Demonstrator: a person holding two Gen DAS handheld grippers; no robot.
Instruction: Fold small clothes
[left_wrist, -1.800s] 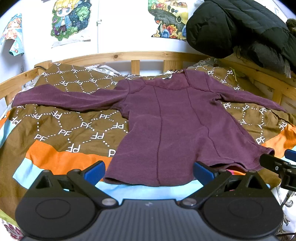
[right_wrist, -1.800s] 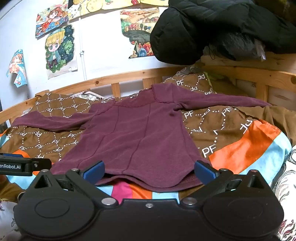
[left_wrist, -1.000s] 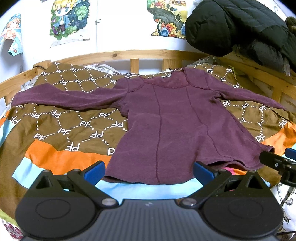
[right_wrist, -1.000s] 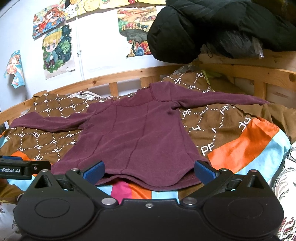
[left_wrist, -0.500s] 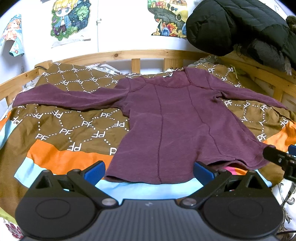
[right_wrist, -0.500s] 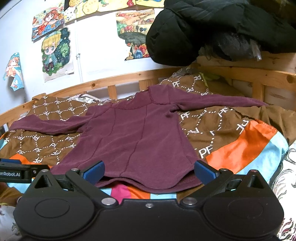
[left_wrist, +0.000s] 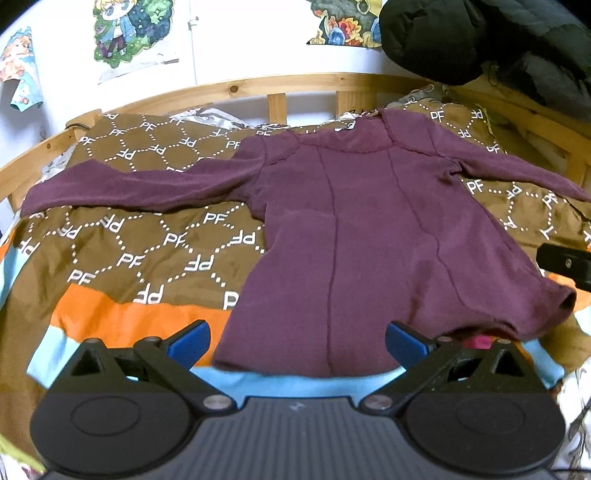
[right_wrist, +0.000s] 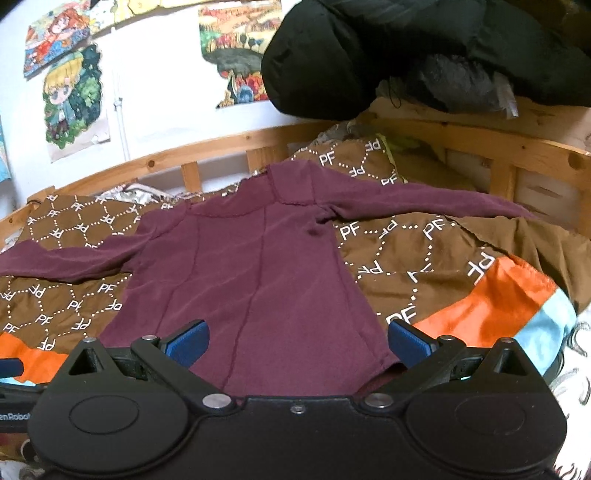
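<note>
One maroon long-sleeved top (left_wrist: 354, 236) lies flat on the patterned bedspread (left_wrist: 140, 251), collar toward the wooden headboard rail (left_wrist: 236, 86), sleeves spread toward both side edges, hem at the near edge. The left gripper (left_wrist: 297, 341) and right gripper (right_wrist: 297, 341) both hover over that hem, jaws spread wide and empty. The fabric looks soft, light and limp, likely to drape and sag when lifted, so a pinch at a cuff or hem corner seems the surest hold.
</note>
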